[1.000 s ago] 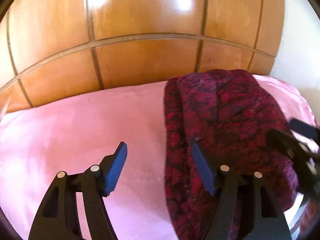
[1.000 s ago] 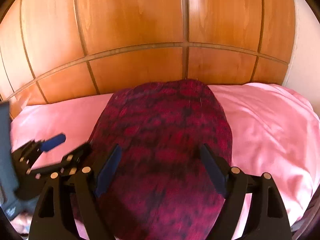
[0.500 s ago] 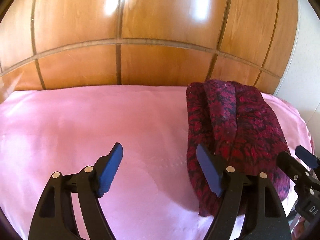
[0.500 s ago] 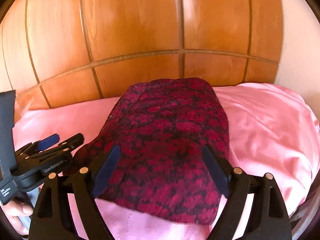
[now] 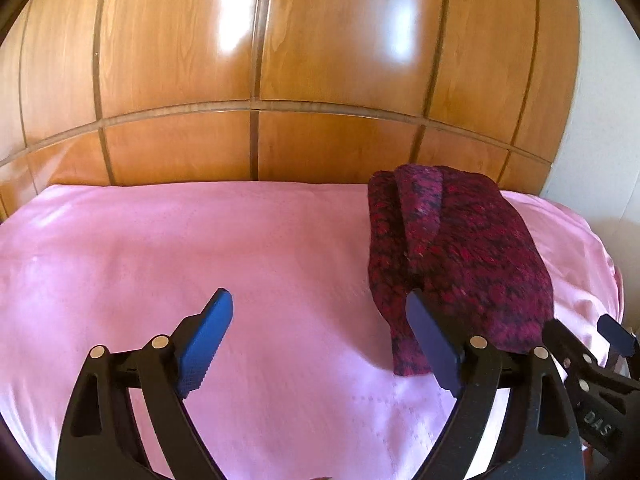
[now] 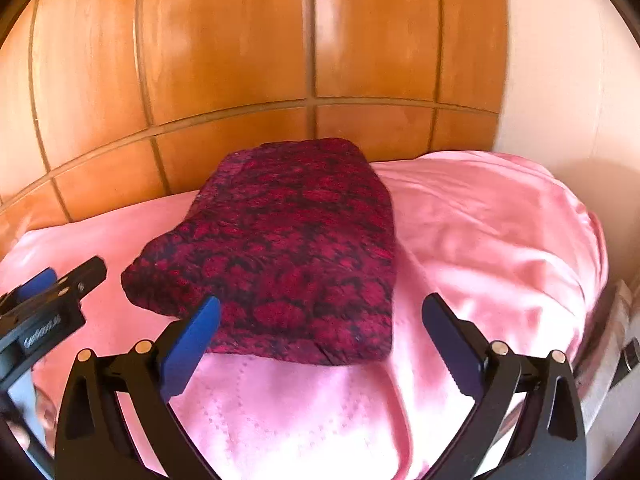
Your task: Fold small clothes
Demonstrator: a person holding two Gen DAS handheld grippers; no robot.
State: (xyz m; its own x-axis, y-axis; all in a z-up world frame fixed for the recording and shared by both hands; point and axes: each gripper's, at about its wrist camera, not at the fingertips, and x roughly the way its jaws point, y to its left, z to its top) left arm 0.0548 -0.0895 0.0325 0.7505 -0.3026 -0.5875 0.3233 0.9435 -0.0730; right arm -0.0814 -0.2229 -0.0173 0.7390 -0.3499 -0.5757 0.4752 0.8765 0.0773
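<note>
A folded dark red and black patterned garment (image 5: 452, 248) lies flat on the pink sheet (image 5: 200, 248), toward its right side. My left gripper (image 5: 320, 336) hovers over bare sheet left of the garment's near corner, its jaws opening with nothing between them. In the right wrist view the same garment (image 6: 288, 248) lies just ahead. My right gripper (image 6: 320, 340) sits over its near edge, jaws opening wide and not touching the cloth. The other gripper (image 6: 48, 304) shows at the left edge there.
A glossy wooden panelled wall (image 5: 320, 80) rises right behind the bed. A pale wall (image 6: 560, 80) stands at the right. The pink sheet (image 6: 500, 240) bulges and drops off at its right edge. A hand (image 6: 40, 416) shows at the lower left.
Both grippers have drawn back from the garment and opened wider. The garment now lies released on the sheet, farther ahead in both views.
</note>
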